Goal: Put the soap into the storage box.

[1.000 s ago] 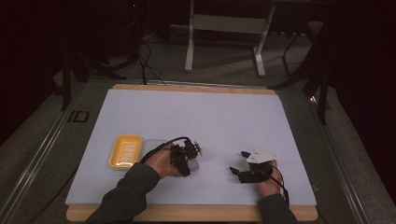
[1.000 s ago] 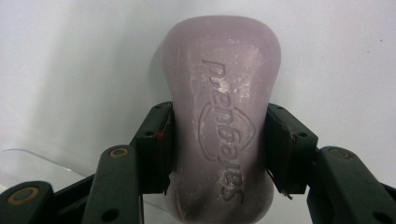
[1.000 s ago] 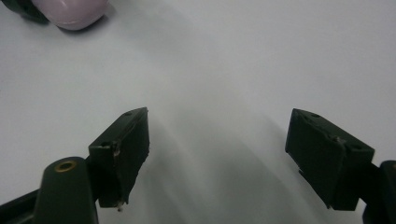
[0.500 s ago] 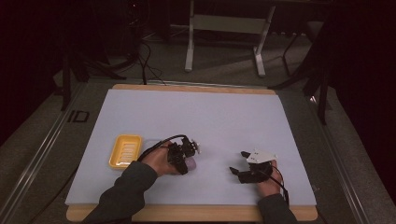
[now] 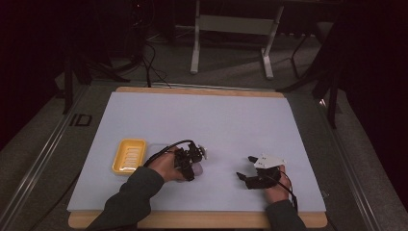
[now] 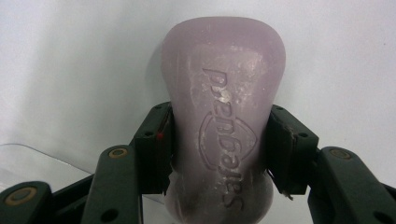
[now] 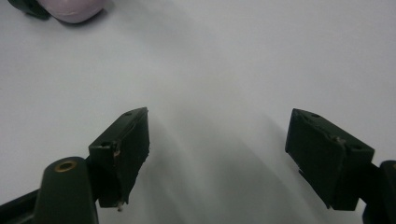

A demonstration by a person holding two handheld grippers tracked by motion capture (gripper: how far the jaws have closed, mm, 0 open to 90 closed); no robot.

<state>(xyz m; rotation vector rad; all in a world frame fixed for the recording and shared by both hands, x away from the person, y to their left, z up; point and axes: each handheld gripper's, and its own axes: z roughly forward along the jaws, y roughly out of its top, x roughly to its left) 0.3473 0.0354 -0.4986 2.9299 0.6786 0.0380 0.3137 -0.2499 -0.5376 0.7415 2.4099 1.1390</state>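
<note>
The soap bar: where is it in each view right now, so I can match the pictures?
High view: soap bar, lower centre, under the left tool.
Left gripper view: centre, between the pads.
Right gripper view: top-left corner.
Shared landmark: the white mat.
</note>
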